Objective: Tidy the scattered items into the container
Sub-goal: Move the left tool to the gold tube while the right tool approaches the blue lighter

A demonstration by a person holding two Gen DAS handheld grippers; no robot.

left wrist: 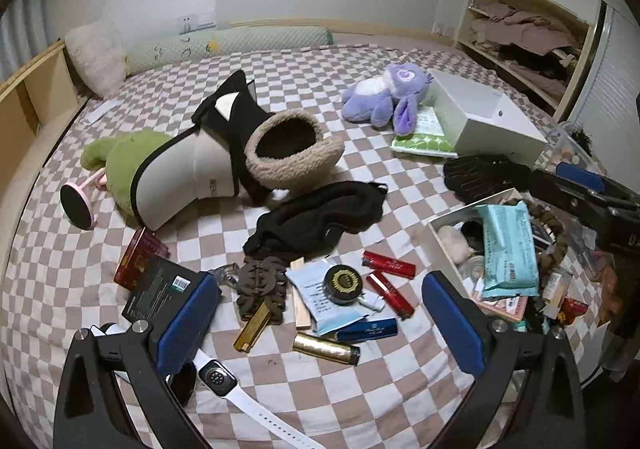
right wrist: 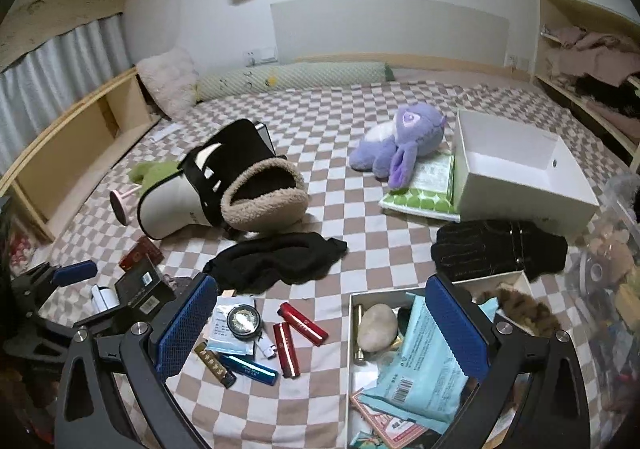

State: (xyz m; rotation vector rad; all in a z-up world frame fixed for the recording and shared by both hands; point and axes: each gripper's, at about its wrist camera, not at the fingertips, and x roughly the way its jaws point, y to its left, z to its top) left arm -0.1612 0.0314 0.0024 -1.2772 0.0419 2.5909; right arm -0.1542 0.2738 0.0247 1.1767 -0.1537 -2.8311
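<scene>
pillow point(right wrist: 170, 79) | bolster point(right wrist: 292, 77) | wall shelf point(left wrist: 524, 37) | curtain point(right wrist: 60, 57)

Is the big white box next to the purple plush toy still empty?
Yes, the right wrist view shows the white box beside the purple plush toy with a bare interior.

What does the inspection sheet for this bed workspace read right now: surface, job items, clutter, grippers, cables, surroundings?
Surface: checkered bedsheet, largely covered.
Job's things: white box already holds a teal wipes pack and a pale stone; red tubes, round black tin and gold tube lie loose on the sheet.
Clutter: purple plush, fleece-lined hat, black gloves, smartwatch.
Grippers: left gripper open; right gripper open; both empty.
Cables: nothing seen.
Surroundings: shelf with clothes, bolster pillow.
</scene>
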